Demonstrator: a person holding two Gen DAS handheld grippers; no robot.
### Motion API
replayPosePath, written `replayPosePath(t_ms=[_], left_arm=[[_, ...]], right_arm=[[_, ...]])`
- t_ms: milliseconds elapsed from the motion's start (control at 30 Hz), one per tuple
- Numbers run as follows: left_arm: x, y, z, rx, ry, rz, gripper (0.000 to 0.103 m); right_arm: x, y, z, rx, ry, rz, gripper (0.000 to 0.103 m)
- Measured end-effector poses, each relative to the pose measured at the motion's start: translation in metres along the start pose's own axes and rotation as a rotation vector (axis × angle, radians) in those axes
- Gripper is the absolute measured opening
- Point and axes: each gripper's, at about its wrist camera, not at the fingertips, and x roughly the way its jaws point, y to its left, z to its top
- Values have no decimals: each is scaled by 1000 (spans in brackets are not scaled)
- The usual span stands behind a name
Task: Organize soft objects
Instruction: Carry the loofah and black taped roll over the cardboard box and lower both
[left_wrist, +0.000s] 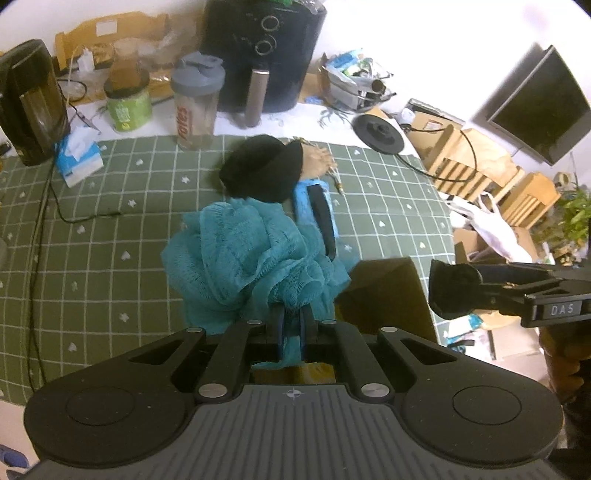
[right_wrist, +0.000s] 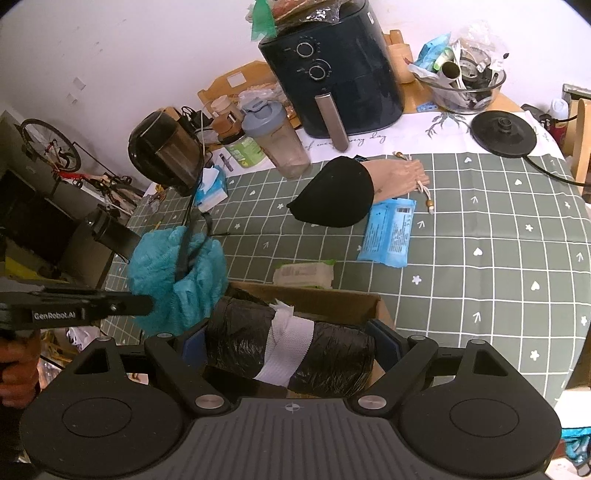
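Note:
My left gripper (left_wrist: 291, 325) is shut on a teal mesh bath sponge (left_wrist: 251, 258) and holds it above the green checked tablecloth (left_wrist: 110, 229); the sponge also shows in the right wrist view (right_wrist: 177, 280). My right gripper (right_wrist: 291, 347) is shut on a black plastic roll with a white band (right_wrist: 291, 350), held over an open cardboard box (right_wrist: 332, 299). The box also shows in the left wrist view (left_wrist: 388, 291). A black beanie (right_wrist: 336, 192), a tan drawstring pouch (right_wrist: 395, 173), a blue wipes pack (right_wrist: 388, 232) and a green-topped wipes pack (right_wrist: 303, 273) lie on the cloth.
At the table's back stand an air fryer (right_wrist: 332, 74), a shaker bottle (right_wrist: 277, 136), a green jar (left_wrist: 127, 99), a kettle (right_wrist: 162, 151), its base (right_wrist: 502, 134), a tissue box (left_wrist: 79, 155) and a bowl of clutter (right_wrist: 465, 81). A black cable (left_wrist: 40, 240) crosses the cloth.

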Motion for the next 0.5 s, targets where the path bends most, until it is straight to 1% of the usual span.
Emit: replayPosePath(t_ms=[133, 167, 200, 367, 467, 500], left_arm=[[0, -5, -6, -9, 16, -7, 7], [-1, -7, -8, -11, 18, -7, 5], [-3, -9, -9, -10, 21, -5, 0], [-10, -18, -17, -11, 33, -2, 0], [-4, -21, -21, -7, 50, -2, 0], [-1, -21, -22, -6, 60, 2, 3]], right_arm=[[-5, 1, -3, -1, -6, 0, 88], [-5, 2, -4, -3, -7, 0, 88], [-6, 2, -4, -4, -8, 0, 88], [-12, 8, -8, -18, -14, 7, 88], [-13, 10, -9, -23, -12, 16, 88], [-12, 10, -10, -24, -11, 16, 88]])
